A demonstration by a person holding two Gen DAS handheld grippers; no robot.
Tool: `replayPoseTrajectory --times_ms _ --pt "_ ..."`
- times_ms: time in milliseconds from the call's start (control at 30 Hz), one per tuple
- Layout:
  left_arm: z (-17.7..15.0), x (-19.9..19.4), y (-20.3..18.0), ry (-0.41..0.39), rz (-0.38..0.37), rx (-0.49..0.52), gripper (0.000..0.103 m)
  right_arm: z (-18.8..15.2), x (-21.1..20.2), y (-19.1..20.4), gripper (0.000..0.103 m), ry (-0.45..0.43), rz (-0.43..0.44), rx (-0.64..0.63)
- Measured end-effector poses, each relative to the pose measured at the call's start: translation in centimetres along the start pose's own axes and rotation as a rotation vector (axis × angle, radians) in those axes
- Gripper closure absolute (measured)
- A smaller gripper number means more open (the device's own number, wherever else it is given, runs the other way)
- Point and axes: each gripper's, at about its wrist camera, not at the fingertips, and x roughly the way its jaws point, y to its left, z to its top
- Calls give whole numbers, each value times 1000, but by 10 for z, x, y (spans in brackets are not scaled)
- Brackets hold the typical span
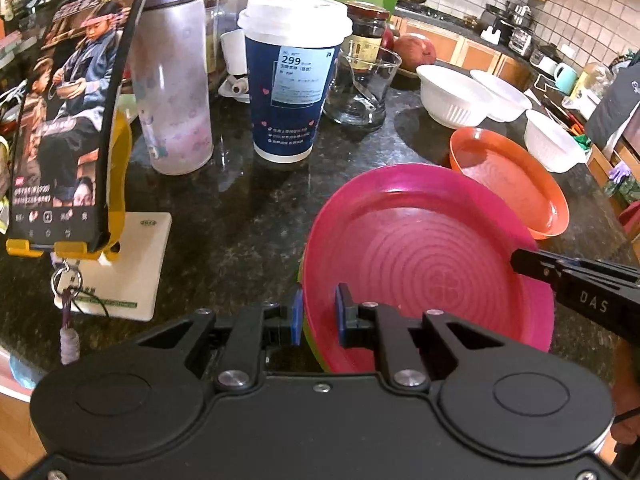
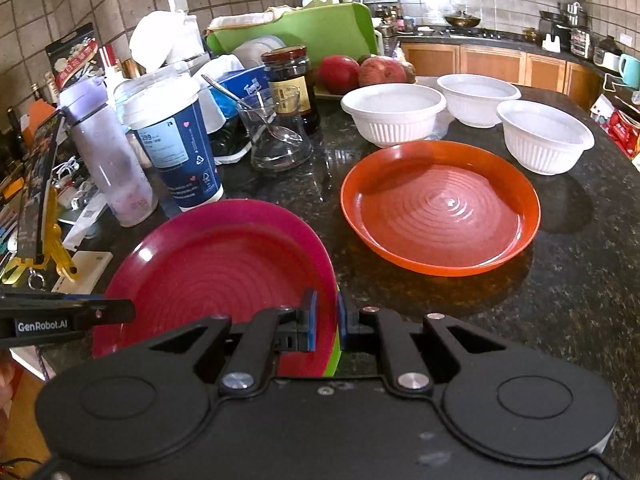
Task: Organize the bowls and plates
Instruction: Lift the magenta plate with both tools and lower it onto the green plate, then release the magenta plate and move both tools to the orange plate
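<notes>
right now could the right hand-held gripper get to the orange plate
Probably not yet. The right hand-held gripper is clamped on the pink plate's rim, shared with the left hand-held gripper. The counter between it and the orange plate is bare, so once it lets go the way looks free.

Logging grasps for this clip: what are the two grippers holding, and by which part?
Both grip the pink plate, stacked on a green one: left gripper on its left rim, right gripper on its right rim.

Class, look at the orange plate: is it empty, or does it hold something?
Empty. The orange plate shows its bare ringed bottom in both views, with nothing lying in it. It sits flat on the dark counter.
</notes>
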Motion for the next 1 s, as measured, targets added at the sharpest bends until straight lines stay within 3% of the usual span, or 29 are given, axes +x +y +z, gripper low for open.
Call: replayPoseTrajectory --times_ms 300,1000 --pt "1 1 3 3 -23 13 82 -2 4 0 90 11 -17 16" --pt "-6 -8 1 -37 25 1 78 -3 -5 1 88 -18 18 7"
